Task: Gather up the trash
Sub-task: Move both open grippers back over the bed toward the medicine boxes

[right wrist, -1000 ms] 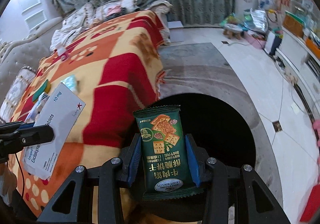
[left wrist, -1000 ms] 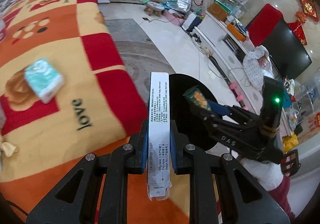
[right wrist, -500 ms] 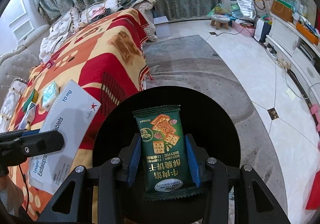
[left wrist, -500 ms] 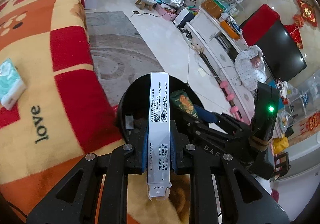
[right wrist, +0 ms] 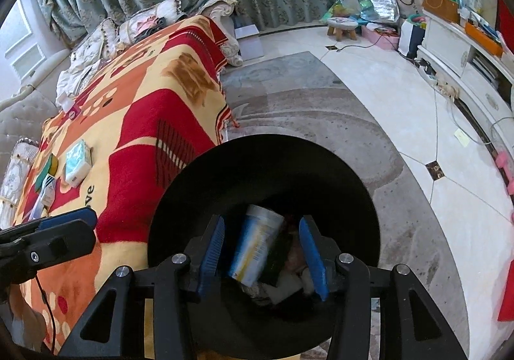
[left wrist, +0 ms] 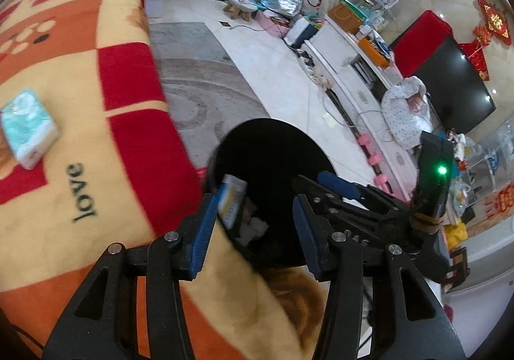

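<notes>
Both items have been let go since the earlier frames: the white cardboard medicine box (left wrist: 232,201) and the green foil biscuit packet (right wrist: 280,255) are no longer clamped and are seen inside the round black trash bin (left wrist: 273,148), blurred.

Left wrist view: the left gripper (left wrist: 253,231) has just been opening, its blue pads apart with nothing pressed between them; the box is seen past the left pad, inside the bin next to crumpled white paper. The right gripper (left wrist: 313,186) is seen over the bin's right rim, a green light lit on its body. The bin stands against the edge of the orange, red and yellow patterned blanket (left wrist: 80,103). A mint-green tissue pack (left wrist: 27,127) lies on the blanket, well apart from the bin. A dark TV screen and a white low cabinet are seen only here.

Right wrist view: the right gripper's jaws have also just been opening, released; box and packet are seen between the pads but lower, in the bin, unpressed. The left gripper (right wrist: 54,231) sits at the left edge over the blanket. More small packs beside the tissue pack, green curtains and a small stool are shown only here.
</notes>
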The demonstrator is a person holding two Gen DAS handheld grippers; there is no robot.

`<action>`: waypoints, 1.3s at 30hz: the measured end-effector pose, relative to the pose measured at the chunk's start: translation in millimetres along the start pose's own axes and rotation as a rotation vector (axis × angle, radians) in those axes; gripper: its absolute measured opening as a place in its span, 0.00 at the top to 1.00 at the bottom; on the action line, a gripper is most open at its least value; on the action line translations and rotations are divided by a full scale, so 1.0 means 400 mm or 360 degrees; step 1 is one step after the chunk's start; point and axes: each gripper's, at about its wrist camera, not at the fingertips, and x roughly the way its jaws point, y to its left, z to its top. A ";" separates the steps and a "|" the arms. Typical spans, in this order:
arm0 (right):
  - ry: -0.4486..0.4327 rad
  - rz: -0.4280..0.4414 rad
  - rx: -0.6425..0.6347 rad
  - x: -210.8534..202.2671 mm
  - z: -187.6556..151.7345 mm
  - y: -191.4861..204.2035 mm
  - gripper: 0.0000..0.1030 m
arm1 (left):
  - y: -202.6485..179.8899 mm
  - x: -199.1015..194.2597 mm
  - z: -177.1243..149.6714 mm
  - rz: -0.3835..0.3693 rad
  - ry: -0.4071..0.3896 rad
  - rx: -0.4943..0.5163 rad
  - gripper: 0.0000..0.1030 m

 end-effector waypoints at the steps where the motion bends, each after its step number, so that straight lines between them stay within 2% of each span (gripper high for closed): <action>1: 0.0000 0.0004 -0.0008 -0.001 -0.001 0.007 0.55 | 0.008 -0.009 -0.003 0.0025 -0.0014 -0.0001 0.54; 9: -0.0017 0.0031 -0.0081 -0.013 0.001 0.069 0.53 | 0.065 -0.066 -0.035 0.0199 -0.0099 0.0005 0.54; 20: -0.0027 0.0116 -0.0248 -0.021 0.006 0.229 0.45 | 0.175 -0.158 -0.088 0.0373 -0.0180 -0.0072 0.54; 32: 0.0052 0.0242 -0.0434 0.025 -0.017 0.416 0.42 | 0.325 -0.267 -0.150 0.0499 -0.0233 -0.0257 0.54; 39: 0.0077 0.0296 -0.0517 0.043 -0.021 0.496 0.40 | 0.447 -0.353 -0.192 0.0585 -0.0279 -0.0399 0.54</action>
